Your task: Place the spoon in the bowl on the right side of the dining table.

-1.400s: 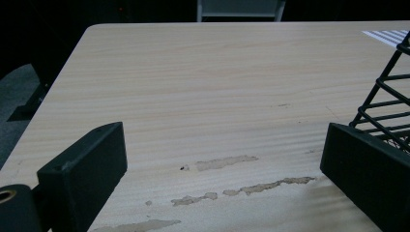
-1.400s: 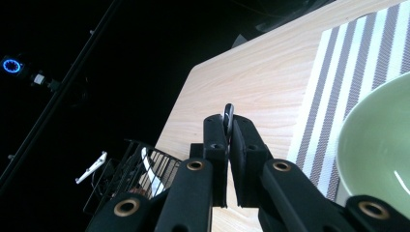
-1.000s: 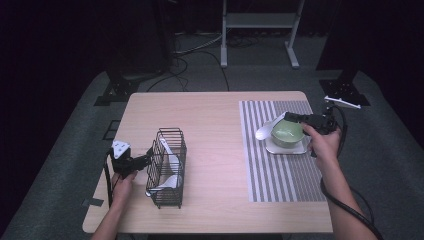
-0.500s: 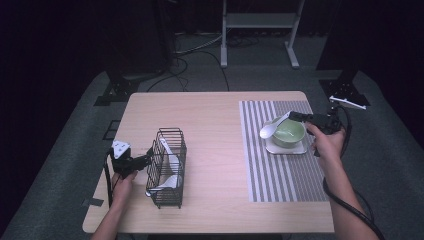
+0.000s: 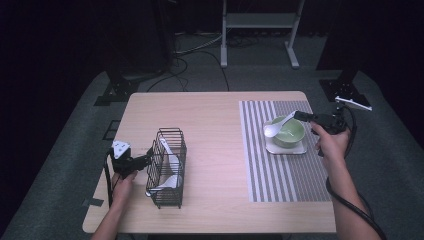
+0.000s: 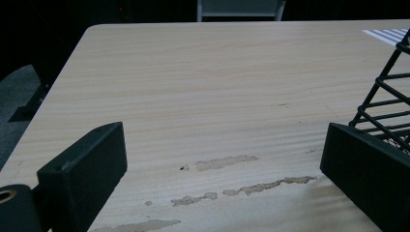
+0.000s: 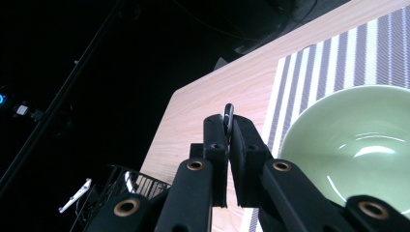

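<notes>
A white spoon (image 5: 271,130) hangs tilted over the left rim of the green bowl (image 5: 289,133), its handle up to the right. My right gripper (image 5: 301,116) is shut on the end of that handle; in the right gripper view the handle's thin edge (image 7: 228,115) sticks out between the closed jaws, with the green bowl (image 7: 360,145) just beyond. A black wire basket (image 5: 167,167) at the front left holds two white spoons (image 5: 170,159). My left gripper (image 5: 145,161) stands open at the basket's left side, bare table between its fingers (image 6: 82,166) and the basket wire (image 6: 384,99) by the right one.
The bowl sits on a square white saucer (image 5: 272,148) on a grey striped placemat (image 5: 285,175) covering the table's right part. Bare wood (image 5: 215,130) lies between basket and mat. A shelf stand (image 5: 257,20) and cables lie on the floor beyond the table.
My right gripper has drawn a little to the right with the spoon, carrying its head from beside the bowl's left onto the rim. The left hand has stayed still.
</notes>
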`<state>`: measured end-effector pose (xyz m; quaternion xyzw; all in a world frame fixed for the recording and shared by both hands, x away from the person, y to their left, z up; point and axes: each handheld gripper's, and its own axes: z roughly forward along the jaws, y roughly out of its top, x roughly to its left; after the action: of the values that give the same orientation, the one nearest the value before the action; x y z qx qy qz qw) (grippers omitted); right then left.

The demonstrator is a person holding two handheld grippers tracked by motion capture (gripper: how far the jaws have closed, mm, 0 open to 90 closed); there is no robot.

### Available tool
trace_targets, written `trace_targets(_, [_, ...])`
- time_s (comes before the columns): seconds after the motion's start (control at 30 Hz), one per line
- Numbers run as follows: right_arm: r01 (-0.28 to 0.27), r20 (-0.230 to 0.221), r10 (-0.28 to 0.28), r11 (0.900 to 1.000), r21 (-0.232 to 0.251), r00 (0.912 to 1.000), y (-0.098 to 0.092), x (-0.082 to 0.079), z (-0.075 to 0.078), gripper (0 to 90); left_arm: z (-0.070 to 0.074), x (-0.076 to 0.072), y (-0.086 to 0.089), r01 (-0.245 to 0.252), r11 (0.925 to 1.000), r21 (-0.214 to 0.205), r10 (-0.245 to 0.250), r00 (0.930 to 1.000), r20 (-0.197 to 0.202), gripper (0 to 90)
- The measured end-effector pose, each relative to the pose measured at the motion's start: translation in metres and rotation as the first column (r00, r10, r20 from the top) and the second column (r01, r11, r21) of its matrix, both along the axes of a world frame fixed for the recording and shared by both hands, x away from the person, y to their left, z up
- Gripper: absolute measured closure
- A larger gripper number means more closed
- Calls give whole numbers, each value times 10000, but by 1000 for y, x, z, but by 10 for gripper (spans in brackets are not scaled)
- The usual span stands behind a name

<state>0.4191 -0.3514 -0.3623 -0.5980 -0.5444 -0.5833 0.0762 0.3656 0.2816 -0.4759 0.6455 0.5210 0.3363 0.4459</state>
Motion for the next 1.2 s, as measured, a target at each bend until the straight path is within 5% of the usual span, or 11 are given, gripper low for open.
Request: trace_targets(1.2, [1049,-165,-1047,9944,135,9944,-32,0,-11,856,0,0,0,-23,10000,-22,23,10000,-18,16])
